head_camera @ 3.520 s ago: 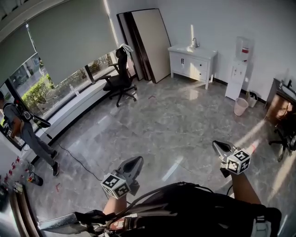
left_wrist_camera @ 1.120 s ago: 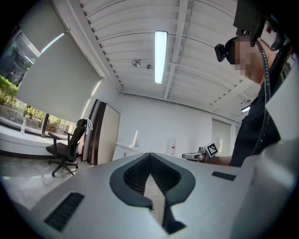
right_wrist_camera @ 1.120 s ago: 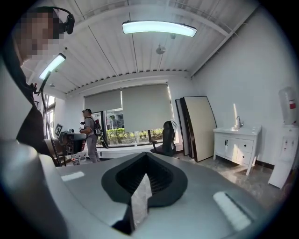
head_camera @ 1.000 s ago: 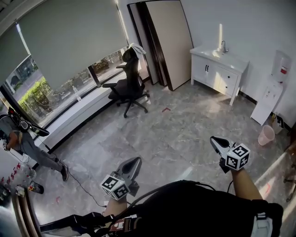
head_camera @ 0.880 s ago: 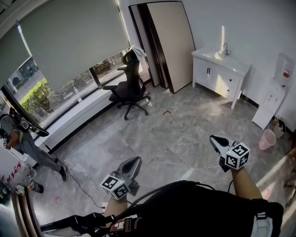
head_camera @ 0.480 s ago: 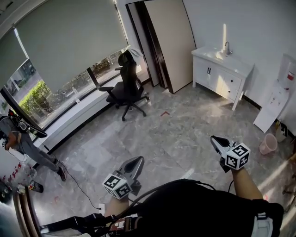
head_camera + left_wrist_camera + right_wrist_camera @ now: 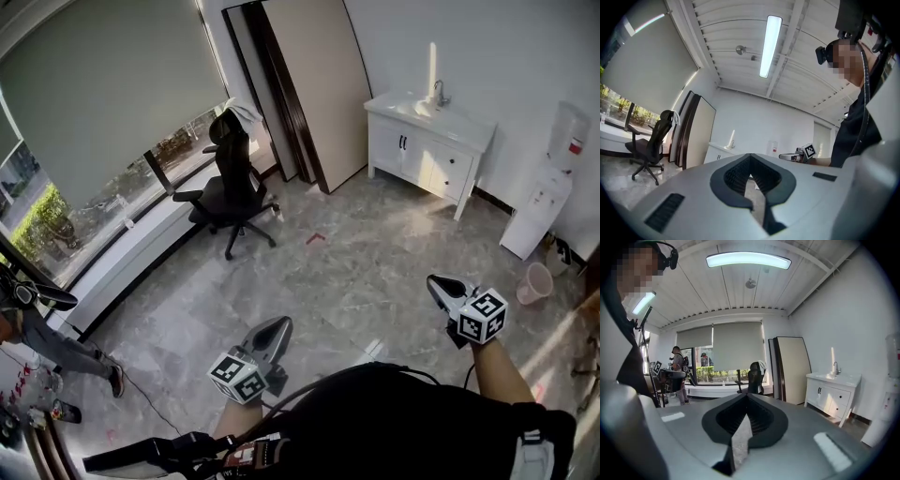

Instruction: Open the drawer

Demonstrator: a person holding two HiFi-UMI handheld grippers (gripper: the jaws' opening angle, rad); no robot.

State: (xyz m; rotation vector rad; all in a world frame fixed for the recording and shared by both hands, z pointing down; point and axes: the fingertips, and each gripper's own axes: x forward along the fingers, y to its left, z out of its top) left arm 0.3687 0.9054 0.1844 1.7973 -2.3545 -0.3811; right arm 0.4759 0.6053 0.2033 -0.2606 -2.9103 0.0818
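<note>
- Two grippers were out over the grey marble floor [image 7: 356, 272], and both were well short of the target.
- The left gripper [image 7: 279, 323] pointed level into the room. Its jaws were closed tip to tip with nothing caught between them.
- The right gripper [image 7: 435, 281] dipped slightly towards the floor, and its jaws were likewise pressed together and empty.
- The white cabinet [image 7: 427, 141] stood at the far edge of the floor, backed against the wall, with a tap [image 7: 437, 92] rising from its top.
- The drawers [image 7: 451, 165] sat stacked in the cabinet's right half, all pushed in flush. Two doors with dark handles filled the left half.
- In the right gripper view the cabinet stood off to the right of the jaws, well apart from them.
- Tall panels [image 7: 314, 84], one pale and the others dark, leaned in the far corner just left of the cabinet.
- A black office chair [image 7: 228, 183] stood near the window-side edge of the floor, with a white cloth draped over its headrest.
- A water dispenser [image 7: 544, 192] stood along the wall right of the cabinet, with a pink bin [image 7: 535, 281] on the floor near it.
- A grey blind [image 7: 103, 94] covered most of the window.
- Another person [image 7: 37, 328] stood at the left edge of the floor by the glass.
</note>
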